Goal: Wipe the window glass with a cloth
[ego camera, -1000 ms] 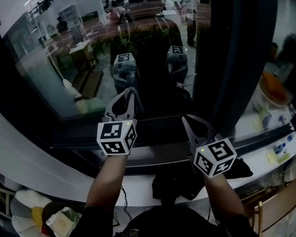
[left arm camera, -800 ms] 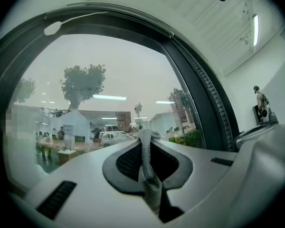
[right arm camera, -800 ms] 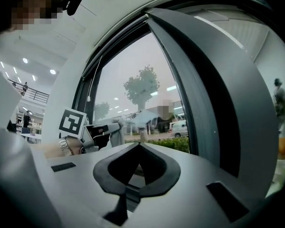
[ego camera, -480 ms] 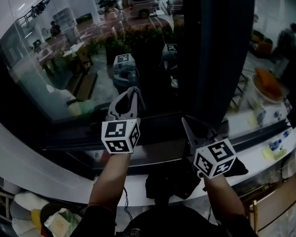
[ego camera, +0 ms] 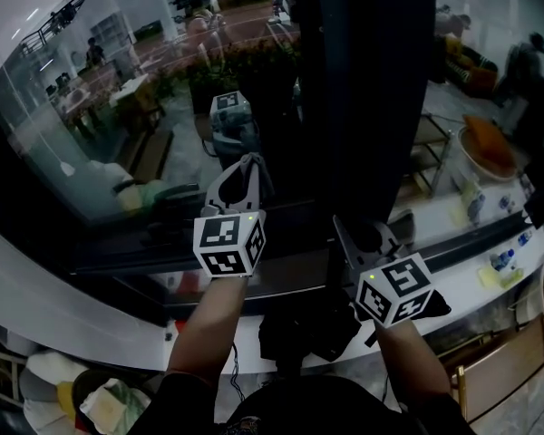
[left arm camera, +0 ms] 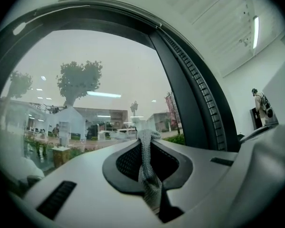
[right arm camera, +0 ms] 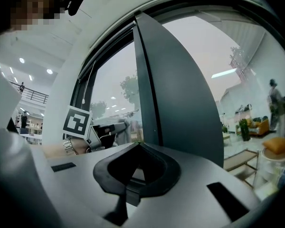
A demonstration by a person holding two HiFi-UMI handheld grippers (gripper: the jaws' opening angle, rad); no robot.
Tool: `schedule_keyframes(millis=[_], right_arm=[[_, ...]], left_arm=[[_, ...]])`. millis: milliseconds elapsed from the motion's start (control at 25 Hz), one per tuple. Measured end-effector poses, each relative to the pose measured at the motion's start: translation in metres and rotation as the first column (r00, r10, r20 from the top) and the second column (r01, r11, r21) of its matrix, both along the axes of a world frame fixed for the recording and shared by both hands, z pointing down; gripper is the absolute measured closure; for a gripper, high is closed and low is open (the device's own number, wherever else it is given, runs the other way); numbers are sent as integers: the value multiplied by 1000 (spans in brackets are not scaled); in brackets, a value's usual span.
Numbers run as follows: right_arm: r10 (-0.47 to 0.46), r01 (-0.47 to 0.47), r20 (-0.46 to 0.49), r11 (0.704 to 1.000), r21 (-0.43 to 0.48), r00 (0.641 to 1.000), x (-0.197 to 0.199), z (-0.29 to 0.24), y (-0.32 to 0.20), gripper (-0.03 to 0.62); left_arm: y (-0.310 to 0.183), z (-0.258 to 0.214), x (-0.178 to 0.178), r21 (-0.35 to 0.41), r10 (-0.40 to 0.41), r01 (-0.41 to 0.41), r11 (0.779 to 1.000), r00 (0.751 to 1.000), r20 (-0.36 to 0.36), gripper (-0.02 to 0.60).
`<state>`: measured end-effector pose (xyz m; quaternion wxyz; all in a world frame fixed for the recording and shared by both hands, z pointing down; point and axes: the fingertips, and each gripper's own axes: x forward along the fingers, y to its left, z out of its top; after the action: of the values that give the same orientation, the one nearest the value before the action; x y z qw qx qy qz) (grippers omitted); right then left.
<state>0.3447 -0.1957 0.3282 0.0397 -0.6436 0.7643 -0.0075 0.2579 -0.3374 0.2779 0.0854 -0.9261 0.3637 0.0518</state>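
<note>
The window glass (ego camera: 118,107) fills the upper left and mirrors both grippers. My left gripper (ego camera: 247,163) is raised against the pane, just left of the dark vertical frame post (ego camera: 363,89). In the left gripper view this gripper (left arm camera: 145,137) is shut on a strip of grey woven cloth (left arm camera: 149,177) that sticks out past the tips toward the glass (left arm camera: 85,80). My right gripper (ego camera: 347,232) hangs lower, in front of the post, shut with nothing in it. Its own view shows its jaw tips (right arm camera: 136,145) closed together, the post (right arm camera: 180,94) ahead and the left gripper (right arm camera: 102,131) at the left.
A white sill (ego camera: 91,324) runs under the window. A dark bundle (ego camera: 304,329) lies on it below my hands. To the right stands a table with an orange-filled bowl (ego camera: 490,157) and small bottles (ego camera: 500,263). A person (ego camera: 524,62) stands far right.
My left gripper with the cloth has shifted a little up and to the right on the glass. The view has swung, bringing the frame post closer to the left gripper. The right gripper has hardly moved.
</note>
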Motion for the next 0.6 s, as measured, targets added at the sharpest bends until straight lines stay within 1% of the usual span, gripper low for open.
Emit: schedule_keyframes(millis=[120, 160, 200, 320, 360, 440, 600], right_arm=[[3, -3, -6, 1000, -2, 1000, -16, -1, -3, 568], [4, -4, -7, 1000, -3, 1000, -15, -1, -3, 568], [5, -5, -7, 1000, -4, 1000, -9, 0, 0, 568], [3, -3, -1, 1000, -4, 1000, 25, 3, 13, 568], [2, -2, 0, 1000, -4, 1000, 32, 4, 16, 568], [1, -1, -1, 1000, -4, 1000, 37, 6, 19, 568], [-4, 4, 0, 1000, -4, 1000, 37, 6, 17, 568]], left_arm=[[-5, -1, -12, 4, 4, -4, 1000, 1000, -1, 546], [-5, -1, -12, 5, 4, -4, 1000, 1000, -1, 546], [-3, -1, -5, 4, 4, -4, 1000, 1000, -1, 546], [9, 3, 31, 5, 7, -7, 1000, 1000, 10, 546], [12, 4, 38, 8, 3, -3, 1000, 1000, 13, 546], [13, 5, 41, 14, -9, 9, 1000, 1000, 11, 546], [9, 4, 36, -2, -12, 12, 1000, 1000, -8, 546]])
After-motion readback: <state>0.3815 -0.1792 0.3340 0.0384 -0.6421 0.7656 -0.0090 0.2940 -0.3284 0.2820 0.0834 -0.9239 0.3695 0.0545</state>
